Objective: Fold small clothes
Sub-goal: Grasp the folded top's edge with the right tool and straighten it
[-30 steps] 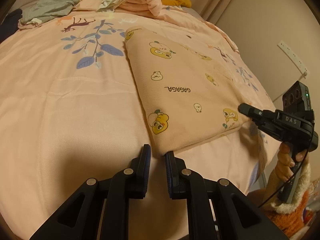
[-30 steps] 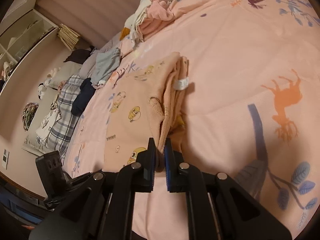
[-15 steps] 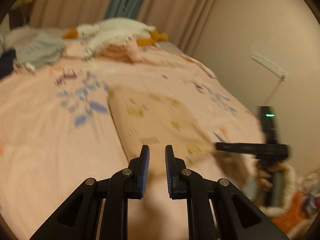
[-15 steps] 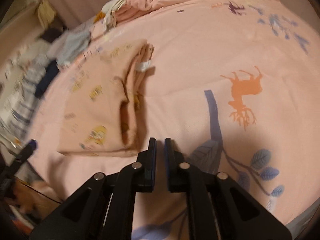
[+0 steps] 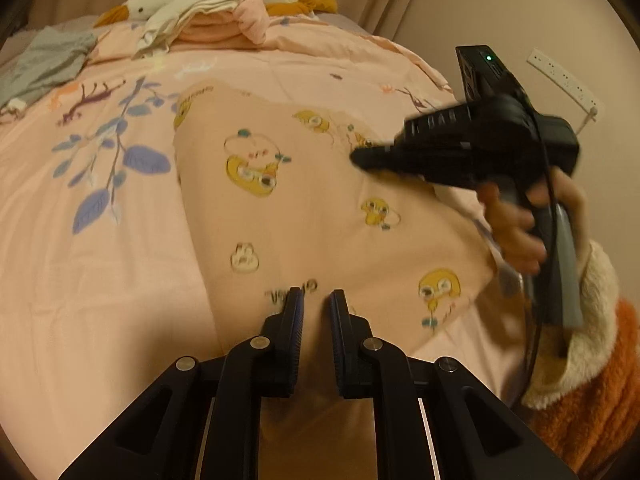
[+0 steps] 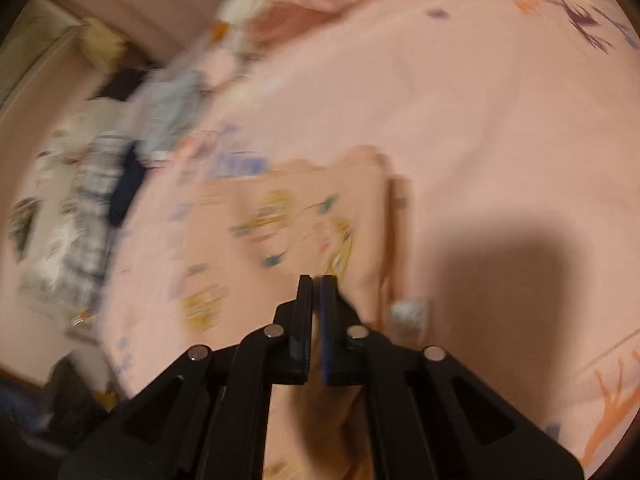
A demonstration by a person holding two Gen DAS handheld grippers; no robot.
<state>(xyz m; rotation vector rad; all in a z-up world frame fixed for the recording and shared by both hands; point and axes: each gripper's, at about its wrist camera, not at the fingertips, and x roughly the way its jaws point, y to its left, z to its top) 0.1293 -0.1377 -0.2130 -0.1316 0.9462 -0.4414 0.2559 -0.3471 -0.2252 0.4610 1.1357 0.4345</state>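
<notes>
Left view: the left claw (image 5: 316, 304), earlier pinching the folded cloth (image 5: 304, 208), is now hovering over it, slightly parted, empty. The right claw (image 5: 360, 157) is crossing at 2 o'clock. Right view: right claw (image 6: 316, 290) is closed, empty, above the cloth (image 6: 280, 216) on the pink bed (image 6: 480, 100).

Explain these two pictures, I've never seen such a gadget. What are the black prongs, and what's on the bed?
No robot: a person holds a two-jawed tool in each hand, each with a wide-angle camera looking along its jaws. One picture is from the left gripper, jaws slightly apart over a folded peach garment with cartoon ducks, lying on the pink bed cover. At its right edge is the right gripper in the person's hand. The blurred picture is from that tool: its jaws are closing, almost together; whether they pinch cloth, I cannot tell. More clothes are piled at the far end.
</notes>
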